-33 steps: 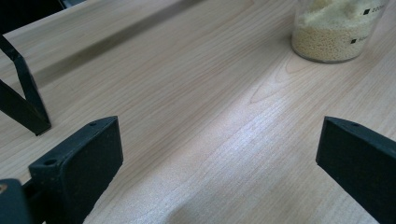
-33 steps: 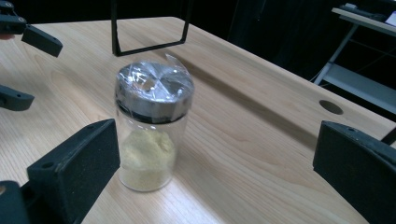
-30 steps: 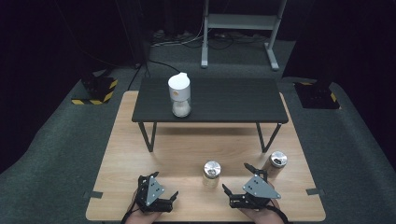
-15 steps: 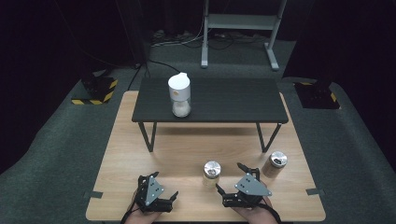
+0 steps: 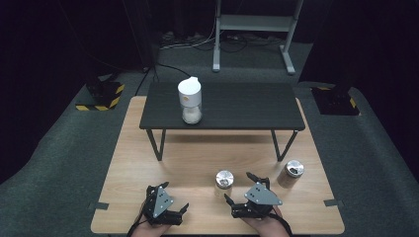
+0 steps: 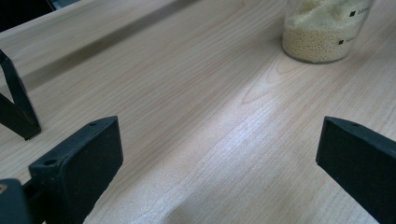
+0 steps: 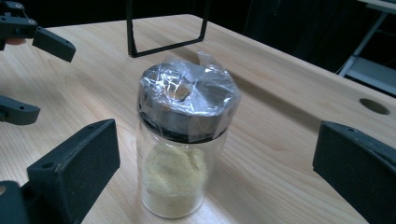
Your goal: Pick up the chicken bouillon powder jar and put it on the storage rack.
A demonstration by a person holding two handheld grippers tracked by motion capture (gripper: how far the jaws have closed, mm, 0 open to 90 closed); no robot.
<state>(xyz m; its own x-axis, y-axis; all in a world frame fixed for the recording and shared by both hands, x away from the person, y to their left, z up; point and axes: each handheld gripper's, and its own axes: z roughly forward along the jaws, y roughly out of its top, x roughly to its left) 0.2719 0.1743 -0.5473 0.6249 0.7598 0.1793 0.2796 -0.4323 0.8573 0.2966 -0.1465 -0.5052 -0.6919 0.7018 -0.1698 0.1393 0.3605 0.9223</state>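
A small glass jar of yellow grains, its dark metal lid wrapped in clear film, stands on the wooden table. My right gripper is open, with its black jaws wide on either side of the jar and not touching it. In the high view this jar is just up and left of the right gripper. My left gripper rests open near the table's front edge. Its own view has bare wood between the jaws and the jar farther off at the upper right.
A second metal-lidded jar stands to the right of the first. A low black bench crosses the middle of the table and carries a white-capped jar. One bench leg is close on the left gripper's left.
My right gripper has shifted left and turned toward the nearer jar. The left gripper and both jars have stayed put.
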